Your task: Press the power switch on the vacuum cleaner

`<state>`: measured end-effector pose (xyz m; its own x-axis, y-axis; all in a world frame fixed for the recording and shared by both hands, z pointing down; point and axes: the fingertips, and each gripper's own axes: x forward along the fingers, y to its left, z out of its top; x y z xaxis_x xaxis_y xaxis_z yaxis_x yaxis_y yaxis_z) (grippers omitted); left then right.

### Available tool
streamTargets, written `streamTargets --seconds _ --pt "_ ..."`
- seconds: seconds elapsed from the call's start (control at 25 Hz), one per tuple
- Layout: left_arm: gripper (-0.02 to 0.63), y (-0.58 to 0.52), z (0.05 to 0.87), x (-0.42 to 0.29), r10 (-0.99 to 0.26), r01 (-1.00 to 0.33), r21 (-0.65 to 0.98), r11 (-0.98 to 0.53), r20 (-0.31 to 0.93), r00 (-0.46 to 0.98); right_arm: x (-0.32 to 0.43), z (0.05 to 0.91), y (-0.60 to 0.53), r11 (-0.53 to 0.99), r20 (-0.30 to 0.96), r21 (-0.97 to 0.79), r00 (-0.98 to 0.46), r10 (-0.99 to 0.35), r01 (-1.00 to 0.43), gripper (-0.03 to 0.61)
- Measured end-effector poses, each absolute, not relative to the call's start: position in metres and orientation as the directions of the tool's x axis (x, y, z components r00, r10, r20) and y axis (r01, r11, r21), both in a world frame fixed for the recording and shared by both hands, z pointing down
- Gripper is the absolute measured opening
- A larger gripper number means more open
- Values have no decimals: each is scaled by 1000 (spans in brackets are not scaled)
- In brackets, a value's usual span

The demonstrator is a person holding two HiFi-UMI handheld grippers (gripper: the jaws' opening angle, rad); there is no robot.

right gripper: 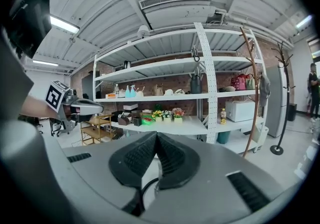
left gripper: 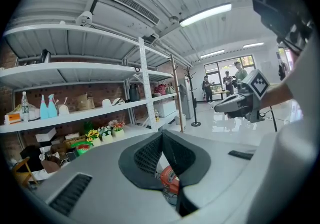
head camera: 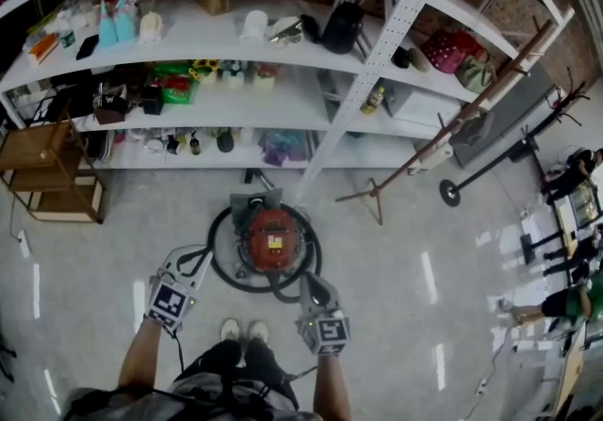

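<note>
A red canister vacuum cleaner (head camera: 273, 238) stands on the floor, ringed by its black hose (head camera: 219, 264). In the head view my left gripper (head camera: 198, 259) is held at its near-left side and my right gripper (head camera: 312, 283) at its near-right side, both just above the hose ring. Both are shut with nothing between the pads. In the left gripper view the jaws (left gripper: 162, 136) meet at the tips, and a bit of the red vacuum cleaner (left gripper: 169, 180) shows below them. The right gripper (right gripper: 156, 136) has its tips together too, with black hose (right gripper: 145, 189) under them. I cannot make out the power switch.
White shelving (head camera: 283, 108) packed with bottles, flowers and bags runs behind the vacuum. A wooden side rack (head camera: 52, 174) stands far left, a wooden coat stand (head camera: 415, 160) leans to the right, and people (head camera: 575, 174) are at the far right. The person's white shoes (head camera: 243, 329) are just behind the vacuum.
</note>
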<state>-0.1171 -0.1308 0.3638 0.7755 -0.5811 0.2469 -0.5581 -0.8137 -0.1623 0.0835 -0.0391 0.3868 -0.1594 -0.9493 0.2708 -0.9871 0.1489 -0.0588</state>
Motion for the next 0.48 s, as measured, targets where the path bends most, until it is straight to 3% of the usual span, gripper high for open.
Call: streamTargets --seconds 0.48 --pt "6 -136 407 -71 -542 -517 -166 -840 318 778 114 425 -54 199 314 -82 -215 -925 -977 9"
